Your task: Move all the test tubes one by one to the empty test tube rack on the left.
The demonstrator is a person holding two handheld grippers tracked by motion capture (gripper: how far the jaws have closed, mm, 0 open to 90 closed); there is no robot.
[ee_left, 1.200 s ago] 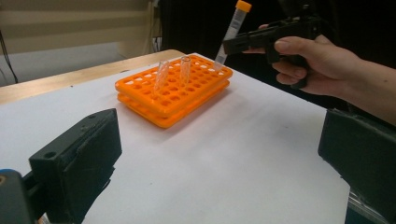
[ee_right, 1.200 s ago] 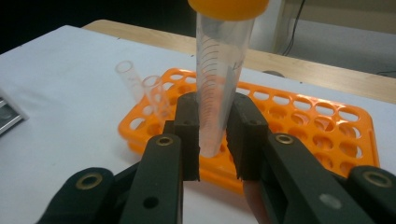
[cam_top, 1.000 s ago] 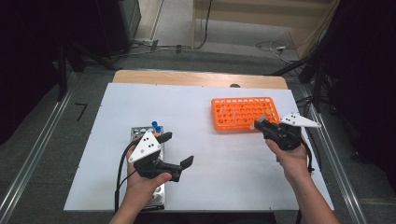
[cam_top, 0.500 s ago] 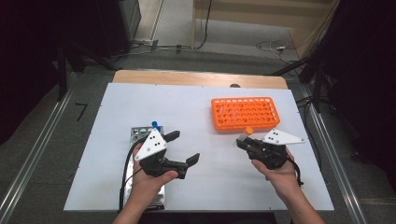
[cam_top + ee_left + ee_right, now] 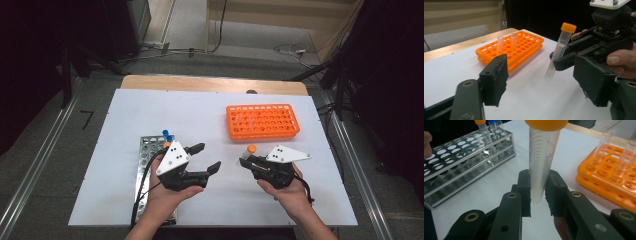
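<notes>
Orange-capped clear tube stands upright, pinched in the right gripper, now carried away from the orange rack toward the left gripper. Its jaws, spread and empty, have just been narrowing, likely for a handover; beyond lies the metal rack.

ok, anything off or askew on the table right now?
Nothing spilled or damaged. The orange-capped tube sits clamped in the right gripper, slightly tilted. The left gripper, jaws just closing, holds nothing. Orange rack and metal rack sit flat.
</notes>
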